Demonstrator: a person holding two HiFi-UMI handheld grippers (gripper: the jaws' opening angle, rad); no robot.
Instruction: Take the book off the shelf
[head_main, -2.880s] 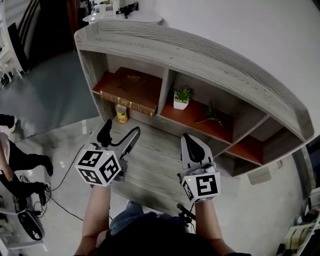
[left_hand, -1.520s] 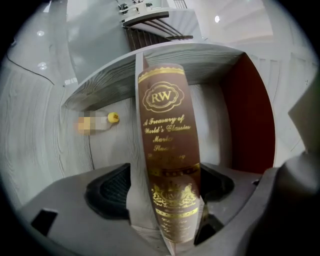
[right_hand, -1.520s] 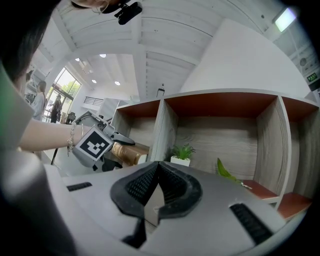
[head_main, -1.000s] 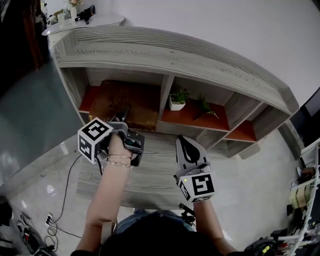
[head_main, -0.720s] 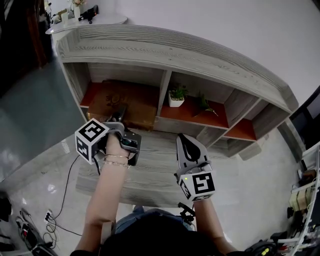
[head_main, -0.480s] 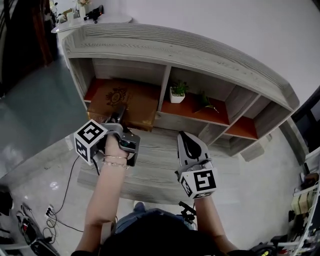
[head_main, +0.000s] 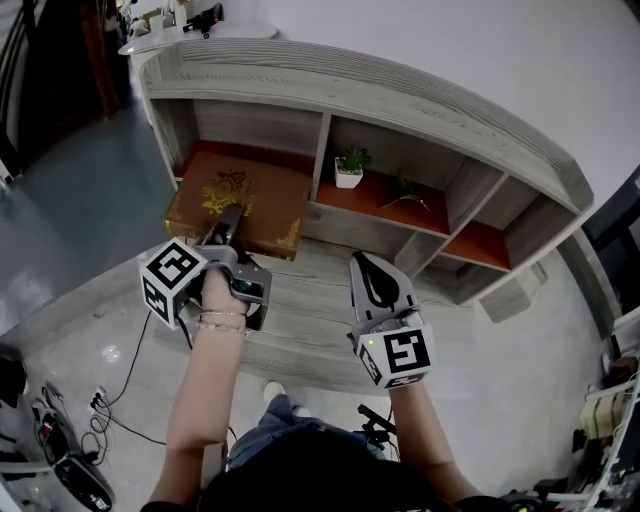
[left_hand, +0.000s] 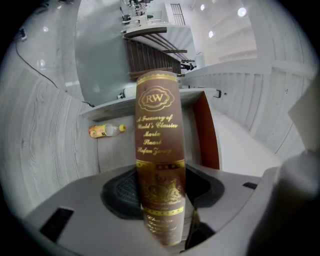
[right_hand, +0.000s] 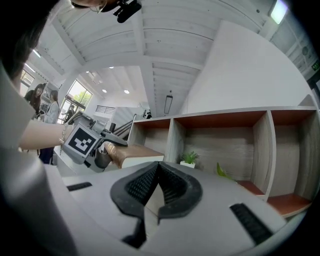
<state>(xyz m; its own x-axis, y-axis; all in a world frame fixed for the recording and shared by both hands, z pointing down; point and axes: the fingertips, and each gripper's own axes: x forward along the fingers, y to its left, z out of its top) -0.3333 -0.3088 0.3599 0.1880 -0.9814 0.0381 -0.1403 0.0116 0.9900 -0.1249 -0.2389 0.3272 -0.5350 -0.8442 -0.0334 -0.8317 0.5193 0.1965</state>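
A thick brown book (head_main: 240, 205) with gold ornament lies flat, sticking out of the shelf's (head_main: 400, 100) left compartment over its front edge. My left gripper (head_main: 228, 225) is shut on the book's spine. In the left gripper view the spine (left_hand: 159, 150) with gold lettering stands between the two pads (left_hand: 122, 192), which press on it. My right gripper (head_main: 372, 275) hangs in front of the shelf's lower board, shut and empty; its pads (right_hand: 172, 185) meet. The right gripper view shows the book (right_hand: 140, 152) held by the left gripper (right_hand: 82, 142).
A small potted plant (head_main: 348, 170) and a green sprig (head_main: 403, 190) stand in the middle compartment. A yellow bottle (left_hand: 104, 130) lies on the floor by the shelf's left end. Cables run over the floor at the lower left (head_main: 120, 385).
My left gripper has drawn back toward me with the book, which has slid farther out of the left compartment. The right gripper has hardly moved.
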